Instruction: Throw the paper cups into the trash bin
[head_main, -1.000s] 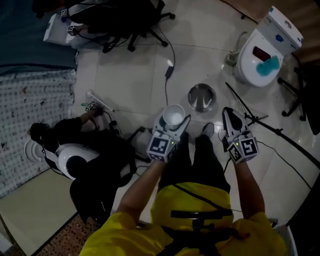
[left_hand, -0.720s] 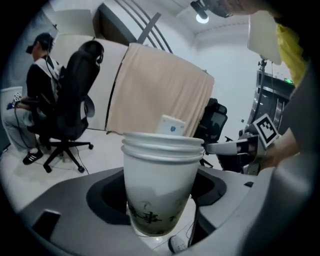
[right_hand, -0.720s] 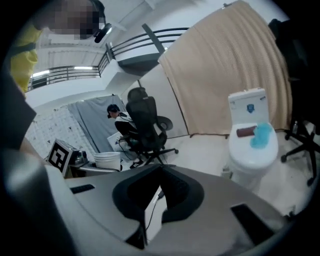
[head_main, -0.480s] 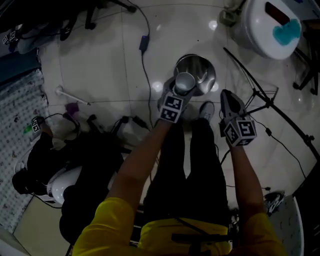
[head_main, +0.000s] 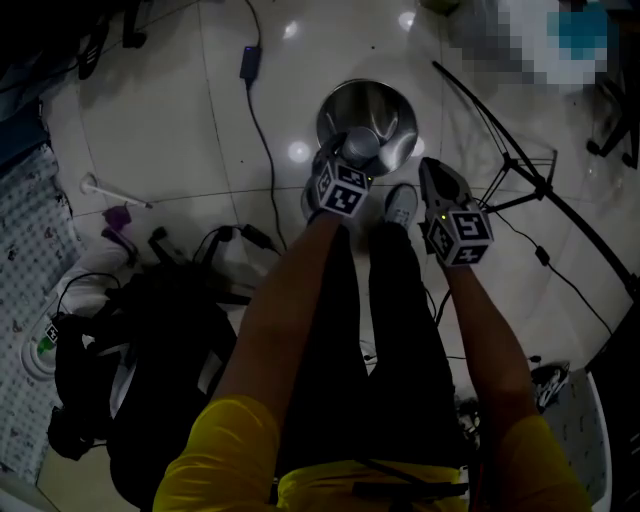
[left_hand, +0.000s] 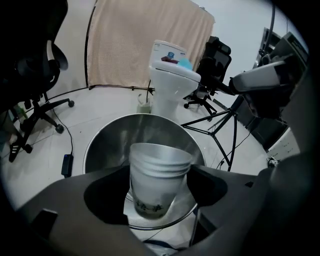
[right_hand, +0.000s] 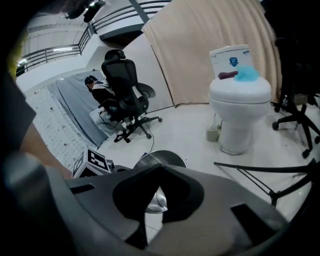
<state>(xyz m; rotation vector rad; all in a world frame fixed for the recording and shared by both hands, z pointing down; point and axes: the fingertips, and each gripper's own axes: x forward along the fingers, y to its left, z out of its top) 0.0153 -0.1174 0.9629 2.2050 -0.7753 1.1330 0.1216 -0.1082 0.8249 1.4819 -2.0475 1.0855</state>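
My left gripper (head_main: 352, 162) clamps the stacked paper cups (left_hand: 159, 175) directly over the steel trash bin (left_hand: 107, 142) on the glossy white floor (head_main: 180, 120). My right gripper (right_hand: 151, 200) is closed and empty, and a toilet (right_hand: 239, 100) stands beyond.

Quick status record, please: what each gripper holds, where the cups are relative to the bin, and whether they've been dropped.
left gripper: shut on nested paper cups
right gripper: shut, nothing between its jaws
cups position: held over the open mouth of the trash bin
right gripper position: beside the bin, to the right of the left gripper
released: not yet
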